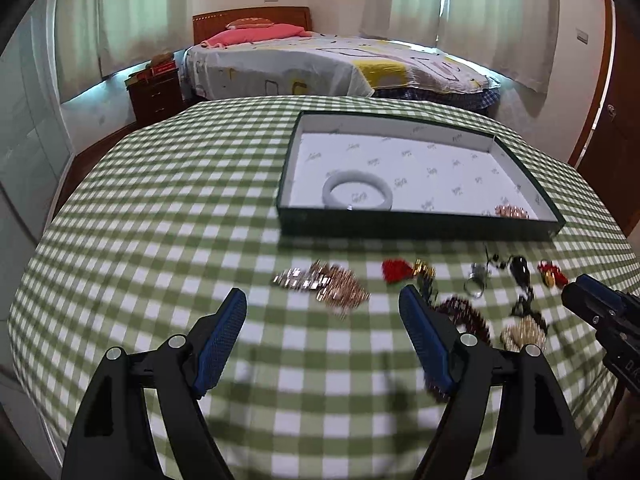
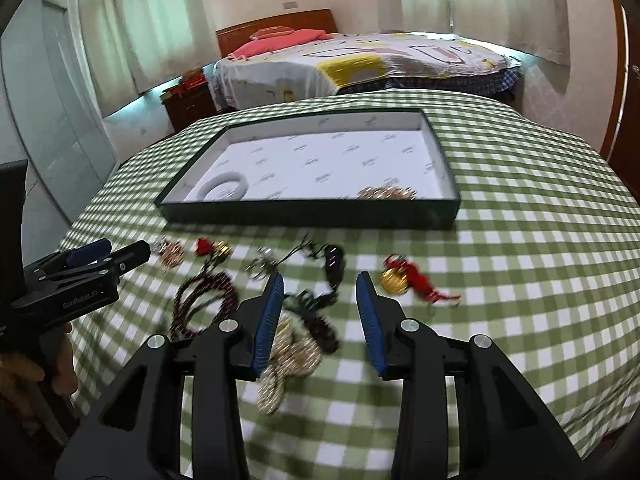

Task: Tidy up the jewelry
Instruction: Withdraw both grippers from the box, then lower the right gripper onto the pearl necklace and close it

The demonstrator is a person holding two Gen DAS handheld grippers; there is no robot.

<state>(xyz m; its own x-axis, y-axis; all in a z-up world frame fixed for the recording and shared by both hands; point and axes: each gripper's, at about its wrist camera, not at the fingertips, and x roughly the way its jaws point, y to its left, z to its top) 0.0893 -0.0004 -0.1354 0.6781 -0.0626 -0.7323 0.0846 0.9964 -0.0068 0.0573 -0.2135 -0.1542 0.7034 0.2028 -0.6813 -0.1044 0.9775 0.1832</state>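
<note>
A dark green tray (image 1: 420, 233) (image 2: 308, 214) with a white lining holds a white bangle (image 1: 357, 191) (image 2: 224, 188) and a rose-gold piece (image 1: 512, 212) (image 2: 386, 193). Loose jewelry lies in front of it on the checked cloth. My left gripper (image 1: 322, 294) (image 2: 120, 254) hovers open over a rose-gold and silver chain pile (image 1: 328, 286) (image 2: 172, 254). My right gripper (image 2: 320, 280) (image 1: 574, 292) is open, nothing between its pads, above a black bead necklace (image 2: 334, 268) (image 1: 520, 276). A gold ornament with a red tassel (image 2: 404, 280) (image 1: 552, 274) lies just right of it.
Also on the cloth are dark red beads (image 2: 204, 300) (image 1: 468, 316), a gold beaded piece (image 2: 288, 356), a red tassel with a bell (image 1: 404, 270) and a silver ring (image 1: 476, 284). A bed (image 1: 320, 68) and nightstand (image 1: 156, 96) stand beyond the table. A hand (image 2: 60, 360) holds the left gripper.
</note>
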